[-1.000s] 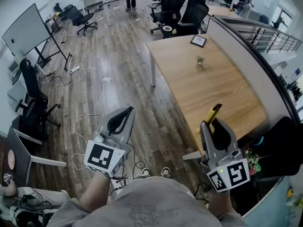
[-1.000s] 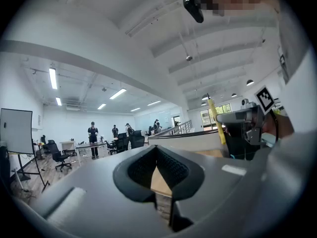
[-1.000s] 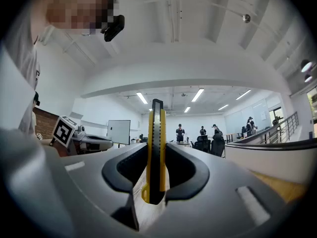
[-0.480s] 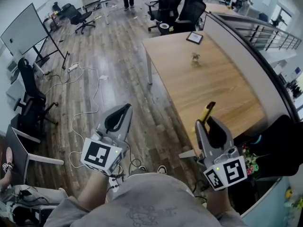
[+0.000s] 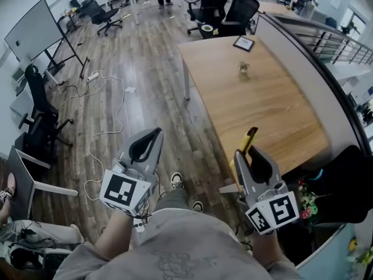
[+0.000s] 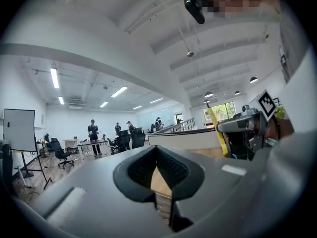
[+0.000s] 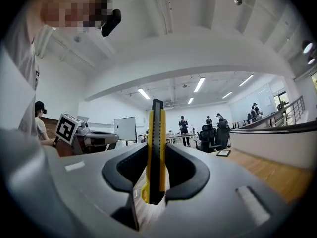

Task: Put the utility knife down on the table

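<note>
A yellow and black utility knife stands upright between the jaws of my right gripper, which is shut on it. The right gripper view shows the knife clamped at its lower part, blade end pointing up. This gripper hangs just off the near left edge of the long wooden table, above the floor. My left gripper is shut with nothing in it, over the wooden floor to the left of the table. In the left gripper view its jaws meet at the tip, and the knife shows at the right.
On the table's far half lie a small object and a tablet. Office chairs stand beyond it. Cables trail over the floor at the left, near a whiteboard. A black bag sits at the right.
The right gripper with the knife has drifted a little left and lower in the head view. A foot has come forward between the grippers. Both grips are unchanged.
</note>
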Demonstrator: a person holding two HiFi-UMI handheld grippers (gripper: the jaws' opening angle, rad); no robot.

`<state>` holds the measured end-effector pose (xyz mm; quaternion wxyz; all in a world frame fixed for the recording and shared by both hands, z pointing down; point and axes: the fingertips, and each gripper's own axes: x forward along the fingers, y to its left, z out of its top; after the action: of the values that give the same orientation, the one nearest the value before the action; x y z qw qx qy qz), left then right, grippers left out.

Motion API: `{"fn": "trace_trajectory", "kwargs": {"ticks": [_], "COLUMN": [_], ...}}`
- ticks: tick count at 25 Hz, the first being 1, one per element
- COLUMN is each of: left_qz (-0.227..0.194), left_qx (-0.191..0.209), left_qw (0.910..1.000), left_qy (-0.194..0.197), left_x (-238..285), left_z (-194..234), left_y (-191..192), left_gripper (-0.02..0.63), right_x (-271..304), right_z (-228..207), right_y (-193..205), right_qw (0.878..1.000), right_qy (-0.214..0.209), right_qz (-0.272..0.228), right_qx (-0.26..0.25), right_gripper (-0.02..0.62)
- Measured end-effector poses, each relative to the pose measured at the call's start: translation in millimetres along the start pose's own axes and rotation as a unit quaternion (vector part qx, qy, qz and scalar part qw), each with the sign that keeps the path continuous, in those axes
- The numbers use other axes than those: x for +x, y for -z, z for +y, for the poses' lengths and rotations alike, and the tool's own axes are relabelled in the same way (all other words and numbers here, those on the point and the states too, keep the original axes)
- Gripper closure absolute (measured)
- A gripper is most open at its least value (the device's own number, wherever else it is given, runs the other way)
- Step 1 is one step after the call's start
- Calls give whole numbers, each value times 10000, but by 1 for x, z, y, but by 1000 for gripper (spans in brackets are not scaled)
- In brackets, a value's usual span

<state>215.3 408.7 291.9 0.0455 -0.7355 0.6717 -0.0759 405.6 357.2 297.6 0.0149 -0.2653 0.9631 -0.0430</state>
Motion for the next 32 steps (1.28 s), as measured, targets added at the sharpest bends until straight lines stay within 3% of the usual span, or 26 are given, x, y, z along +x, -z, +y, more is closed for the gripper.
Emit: {"fn": "trace_trajectory", "kwargs": {"ticks": [8, 12, 18, 32], "left_qz": [79, 101, 134, 181], "left_qx": [-121, -24, -111, -169], "left_qw": [9993, 9995, 9991, 9997], "left_qy": [-358, -310, -381, -10], "left_x": [27, 48, 90, 183], "left_z": [38, 58, 122, 275], "left_y": [8, 17, 27, 47], "left_gripper": [604, 604, 604, 604], "right_x": [37, 69, 140, 327], "right_z": [-21, -35, -48, -69], "right_y": [6, 12, 11, -6], "right_qw": [9999, 9998, 9992, 9989], "right_qy": [-79, -63, -53, 330], "right_qz": [114, 172, 352, 332], "right_qx": [16, 32, -156, -30], "right_gripper": [472, 471, 471, 471]}}
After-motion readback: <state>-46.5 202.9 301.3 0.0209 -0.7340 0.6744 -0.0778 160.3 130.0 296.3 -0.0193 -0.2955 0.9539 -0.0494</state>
